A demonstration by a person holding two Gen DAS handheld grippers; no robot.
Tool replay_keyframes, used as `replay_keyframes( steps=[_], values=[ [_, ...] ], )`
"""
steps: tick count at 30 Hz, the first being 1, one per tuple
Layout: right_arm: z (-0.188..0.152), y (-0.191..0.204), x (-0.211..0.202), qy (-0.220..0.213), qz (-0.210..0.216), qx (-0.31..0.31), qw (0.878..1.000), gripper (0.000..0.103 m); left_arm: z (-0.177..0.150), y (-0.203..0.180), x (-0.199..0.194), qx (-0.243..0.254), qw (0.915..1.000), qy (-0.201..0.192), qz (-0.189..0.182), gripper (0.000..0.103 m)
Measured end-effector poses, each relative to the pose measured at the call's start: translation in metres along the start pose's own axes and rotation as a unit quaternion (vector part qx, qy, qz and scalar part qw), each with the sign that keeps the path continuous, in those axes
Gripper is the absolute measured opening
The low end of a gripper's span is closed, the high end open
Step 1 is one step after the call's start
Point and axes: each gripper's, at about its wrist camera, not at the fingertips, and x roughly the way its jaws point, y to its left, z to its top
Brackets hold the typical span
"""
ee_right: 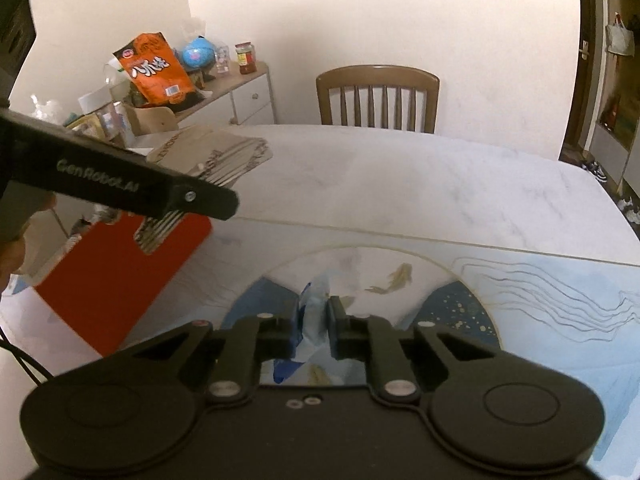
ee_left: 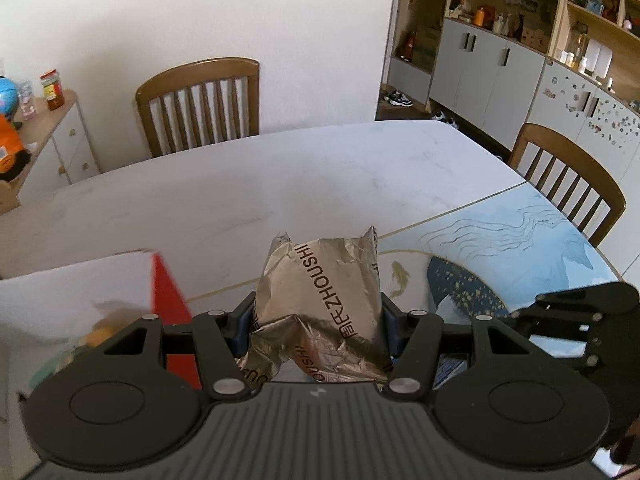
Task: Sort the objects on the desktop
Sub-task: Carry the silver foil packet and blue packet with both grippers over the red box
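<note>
My left gripper (ee_left: 317, 316) is shut on a crumpled silver foil packet (ee_left: 320, 292) printed ZHOUSHI, held above the table. A white box with a red side (ee_left: 168, 304) sits just to its left. In the right wrist view the same silver packet (ee_right: 208, 152) hangs from the left gripper (ee_right: 188, 196) over the red-sided box (ee_right: 120, 280). My right gripper (ee_right: 316, 312) is shut on a thin pale blue wrapper (ee_right: 314, 320), raised over the painted mat. The right gripper (ee_left: 576, 328) also shows at the right edge of the left wrist view.
The white marble table (ee_left: 280, 184) carries a blue mat with fish (ee_right: 400, 276) at its near end. Wooden chairs (ee_left: 200, 104) (ee_left: 568, 176) stand at the far side and right. A sideboard (ee_right: 240, 88) at the left holds an orange snack bag (ee_right: 154, 68), a globe and a jar.
</note>
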Motion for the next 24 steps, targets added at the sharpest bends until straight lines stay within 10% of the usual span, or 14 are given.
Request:
replay_keyframes(
  steps=[24],
  values=[
    [0.053,0.08,-0.047,-0.065,0.022,-0.031,0.997,0.013,-0.033,0.073,-0.099,-0.018,0.9985,-0.024,0.046,0.059]
  ],
)
